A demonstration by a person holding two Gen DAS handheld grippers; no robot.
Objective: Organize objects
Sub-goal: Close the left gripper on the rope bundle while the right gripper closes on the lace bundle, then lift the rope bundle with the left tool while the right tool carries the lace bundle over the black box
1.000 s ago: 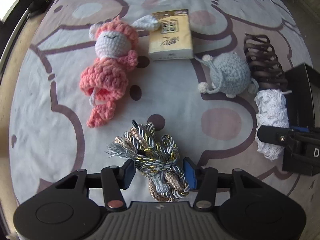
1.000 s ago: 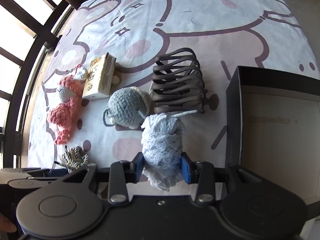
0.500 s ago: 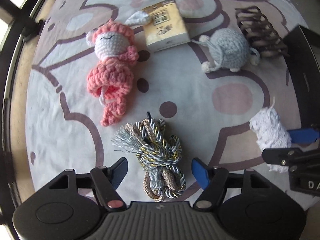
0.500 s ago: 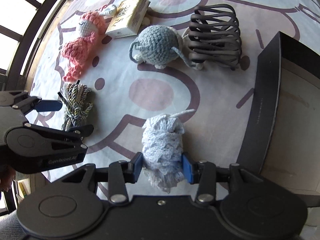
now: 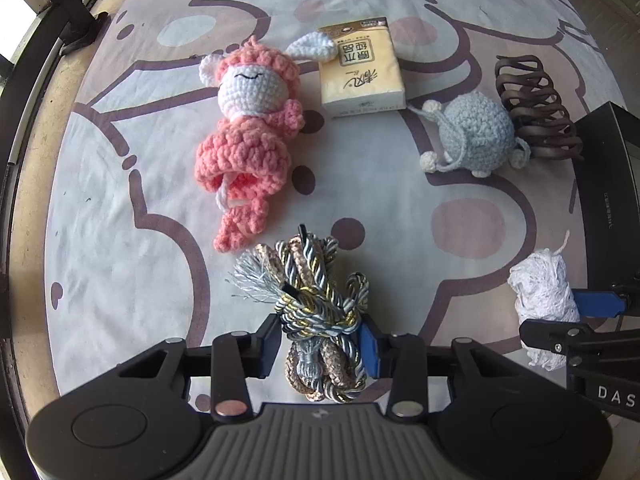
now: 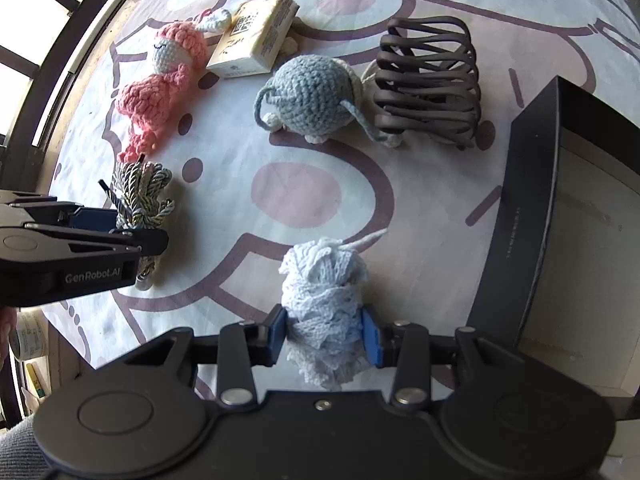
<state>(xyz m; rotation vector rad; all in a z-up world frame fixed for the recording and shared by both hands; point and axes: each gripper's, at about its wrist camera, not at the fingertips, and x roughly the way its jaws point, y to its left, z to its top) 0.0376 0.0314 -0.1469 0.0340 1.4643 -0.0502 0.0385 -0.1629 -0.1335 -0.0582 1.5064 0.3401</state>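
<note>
grippers first: left gripper (image 5: 322,340) is pinched tight on the one rope bundle (image 5: 320,304), a twist of gold, silver and tan cord, down near the front edge of the cartoon-print cloth (image 5: 120,260). half a second back those jaws stood wide apart on either side of it; now both pads press its sides. right gripper (image 6: 324,336) clamps the one white yarn bundle (image 6: 322,300), same grip as before, holding it just beside the black box (image 6: 532,220), which sits open at the right.

count on the cloth: two crochet toys, the pink doll (image 5: 250,140) lying flat and the grey-blue mouse (image 5: 470,140) to its right. one tissue pack (image 5: 362,68), touching the doll's white ear. one brown hair claw (image 5: 536,108), right up against the mouse, between it and the box. that makes six items, two of them gripped, four lying loose.
</note>
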